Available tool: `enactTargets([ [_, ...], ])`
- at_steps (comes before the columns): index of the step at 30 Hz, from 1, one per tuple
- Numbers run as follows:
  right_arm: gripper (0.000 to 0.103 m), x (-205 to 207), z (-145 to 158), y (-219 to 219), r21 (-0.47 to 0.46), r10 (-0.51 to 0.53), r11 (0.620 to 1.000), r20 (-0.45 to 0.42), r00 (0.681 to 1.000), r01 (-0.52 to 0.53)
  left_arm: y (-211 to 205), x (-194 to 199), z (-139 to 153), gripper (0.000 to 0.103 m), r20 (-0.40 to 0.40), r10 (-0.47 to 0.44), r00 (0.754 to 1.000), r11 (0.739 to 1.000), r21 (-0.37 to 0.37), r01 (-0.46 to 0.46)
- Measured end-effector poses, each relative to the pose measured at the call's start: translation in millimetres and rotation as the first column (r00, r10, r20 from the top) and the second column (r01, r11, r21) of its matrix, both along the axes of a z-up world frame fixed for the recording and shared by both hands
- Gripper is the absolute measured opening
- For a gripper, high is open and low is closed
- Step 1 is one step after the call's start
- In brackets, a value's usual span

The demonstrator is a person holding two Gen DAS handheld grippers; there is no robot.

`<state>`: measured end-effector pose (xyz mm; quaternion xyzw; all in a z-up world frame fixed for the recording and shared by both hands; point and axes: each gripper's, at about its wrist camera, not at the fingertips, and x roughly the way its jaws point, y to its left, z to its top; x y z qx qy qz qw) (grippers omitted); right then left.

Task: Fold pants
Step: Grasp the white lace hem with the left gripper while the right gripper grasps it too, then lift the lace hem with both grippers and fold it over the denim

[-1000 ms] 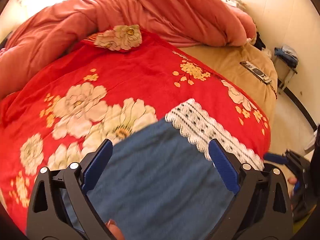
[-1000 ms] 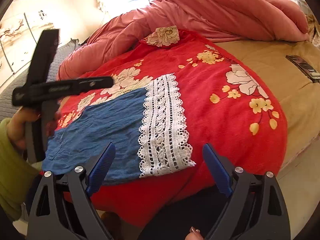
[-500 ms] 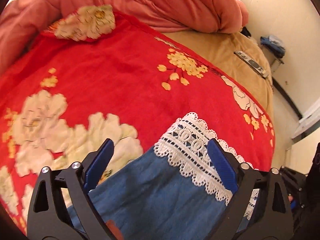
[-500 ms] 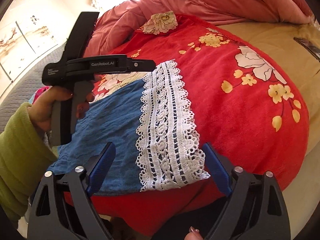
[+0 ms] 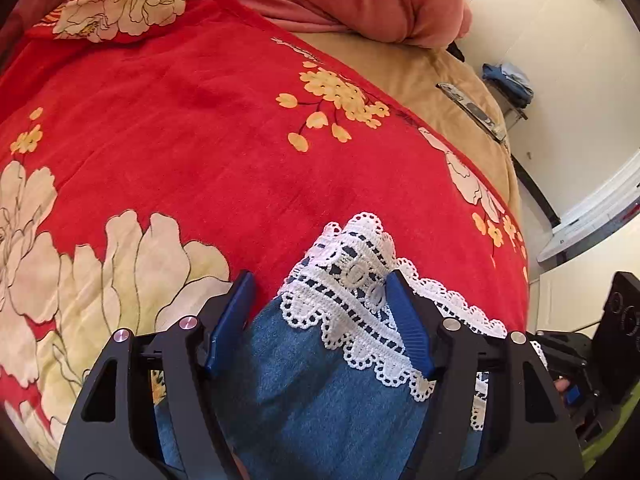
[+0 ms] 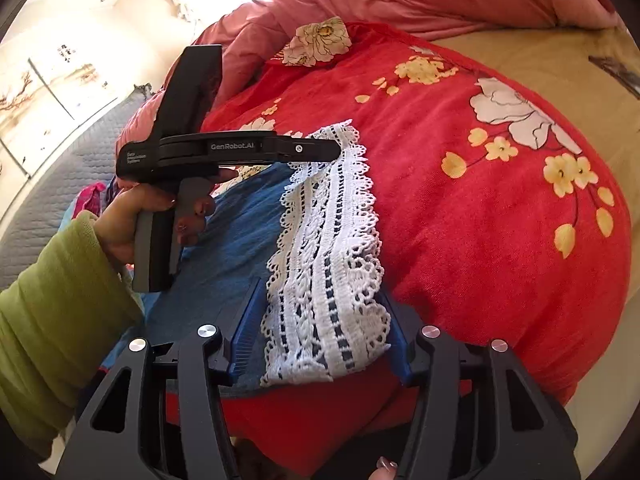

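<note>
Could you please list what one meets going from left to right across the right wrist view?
Green sleeve → left gripper body in hand → blue pants → white lace hem → red floral blanket → tan sheet.

The blue pants [image 5: 320,408] run off the bottom edge of the left wrist view, their waist unseen. In the right wrist view the right gripper [image 6: 322,334] hides the lace hem's [image 6: 328,248] near corner; the wall pictures [image 6: 48,92] are washed out.
</note>
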<state>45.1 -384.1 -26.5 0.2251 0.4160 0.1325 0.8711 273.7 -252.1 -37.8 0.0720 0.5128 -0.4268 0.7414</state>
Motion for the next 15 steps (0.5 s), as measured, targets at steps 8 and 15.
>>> enactTargets([
  [8,0.03,4.0,-6.7,-4.8,0.117,0.039,0.992,0.014,0.999,-0.04,2.5,-6.1,2.5,0.032,-0.021,0.009,1.0,0.999,-0.036,-0.01],
  [15,0.025,-5.1,6.7,-2.4,0.115,0.042,0.992,0.089,0.995,-0.052,18.8,-8.1,19.0,0.015,-0.018,0.036,0.999,0.993,-0.11,-0.037],
])
